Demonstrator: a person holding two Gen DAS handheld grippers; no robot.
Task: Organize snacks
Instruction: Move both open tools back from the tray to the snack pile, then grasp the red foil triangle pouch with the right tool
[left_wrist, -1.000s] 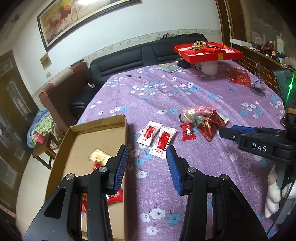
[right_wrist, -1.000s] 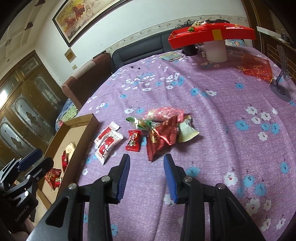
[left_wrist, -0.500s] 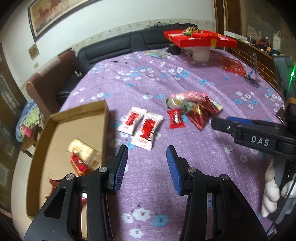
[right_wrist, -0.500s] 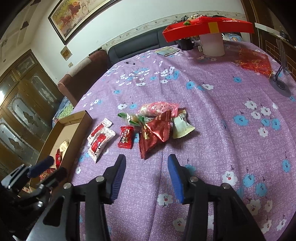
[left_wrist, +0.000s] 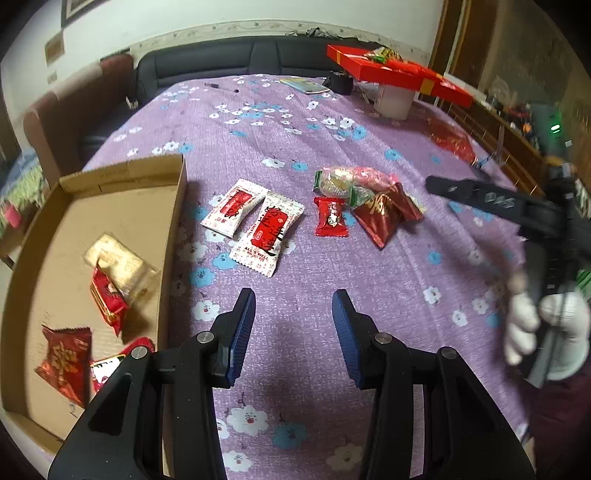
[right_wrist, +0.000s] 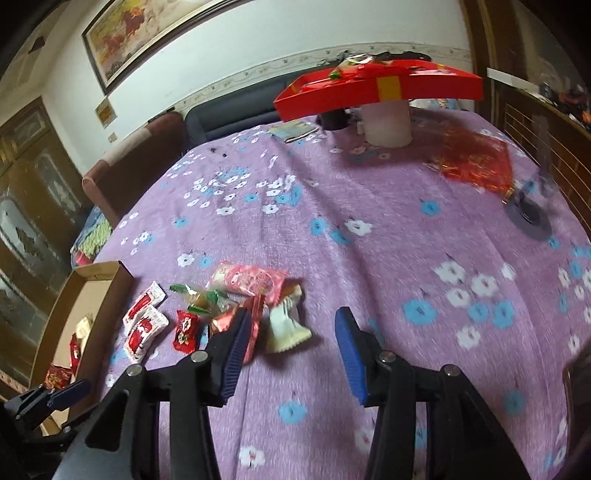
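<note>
Loose snacks lie on the purple flowered cloth: two white-and-red packets, a small red candy, a dark red foil packet and a pink-and-green packet. A cardboard tray at the left holds several snacks. My left gripper hangs open and empty over bare cloth, just short of the white packets. My right gripper is open low over the pile. Its left finger covers part of the dark red foil packet, and a pale packet lies between its fingers, untouched. A white-gloved hand holds it.
At the back a red box rests on a white cup. A red foil bag and a black stand sit at the right. A dark sofa lies beyond the table. The tray's wall is left of the pile.
My left gripper sank and tipped down, so the tray and white packets look nearer. My right gripper's jaws widened and it moved up to the snack pile.
</note>
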